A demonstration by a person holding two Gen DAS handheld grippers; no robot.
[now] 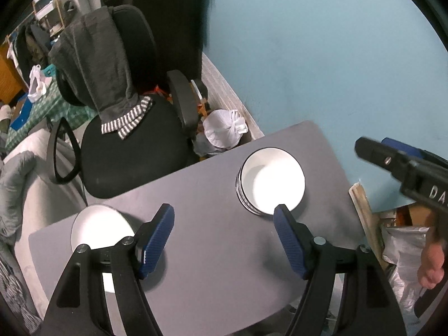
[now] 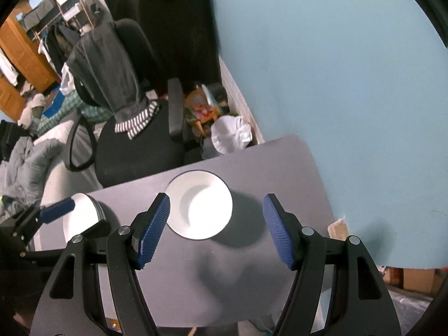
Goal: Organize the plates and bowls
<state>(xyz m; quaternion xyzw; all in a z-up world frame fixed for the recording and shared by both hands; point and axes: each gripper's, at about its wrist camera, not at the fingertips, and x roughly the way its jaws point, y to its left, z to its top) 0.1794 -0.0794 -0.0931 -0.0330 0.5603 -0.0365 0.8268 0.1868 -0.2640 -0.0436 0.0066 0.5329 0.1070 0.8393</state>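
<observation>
A pale blue wall fills the right side of both views. Against it stands a grey table, its top bare apart from the crockery. Behind the table's far edge sits a black office chair with a dark grey towel, striped at its hem, draped over the backrest. A knotted white bag lies on the floor between the chair and the wall.

On the table, a stack of bowls, white inside with dark striped sides, rests near the far right part of the top. A stack of white plates lies well apart from it, at the left edge of the table; the left wrist view shows the plates partly hidden behind the gripper's frame.

The left gripper hangs above the table between the two stacks, its blue-padded jaws spread wide with only bare tabletop between them. The right gripper hovers over the table just in front of the bowls, its jaws likewise spread and gripping nothing; the bowl stack shows between and just beyond its left pad. A hand shows at the right edge of the left wrist view, on the right gripper's handle.
</observation>
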